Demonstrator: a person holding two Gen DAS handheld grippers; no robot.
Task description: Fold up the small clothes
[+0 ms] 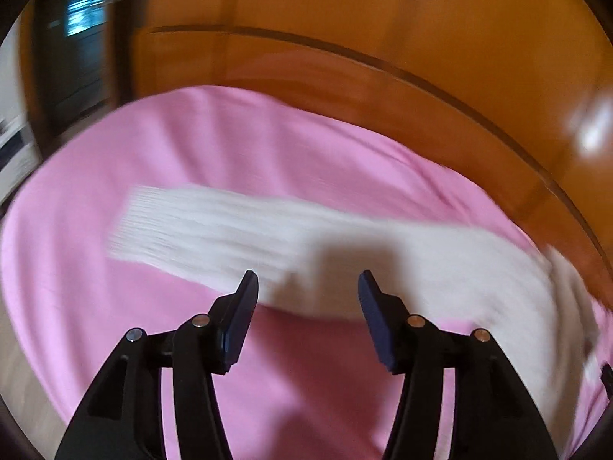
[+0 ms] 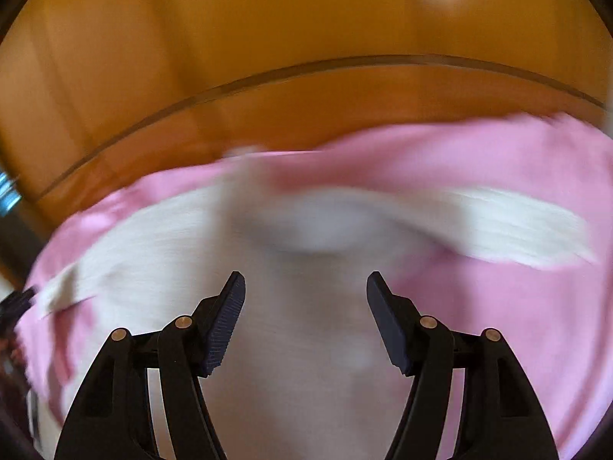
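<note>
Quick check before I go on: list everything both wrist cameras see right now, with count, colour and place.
white sock: at least one, white, ribbed, lying stretched across the pink cloth; the right wrist view shows white fabric under the gripper too, too blurred to say whether it is the same piece.
pink cloth: one, pink, spread over the wooden table under the white fabric.
wooden table: one, orange-brown, bare beyond the cloth's far edge.
left gripper: one, black with dark pads, jaws apart, nothing between them, above the sock.
right gripper: one, black with dark pads, jaws apart, nothing gripped, above the white fabric.
</note>
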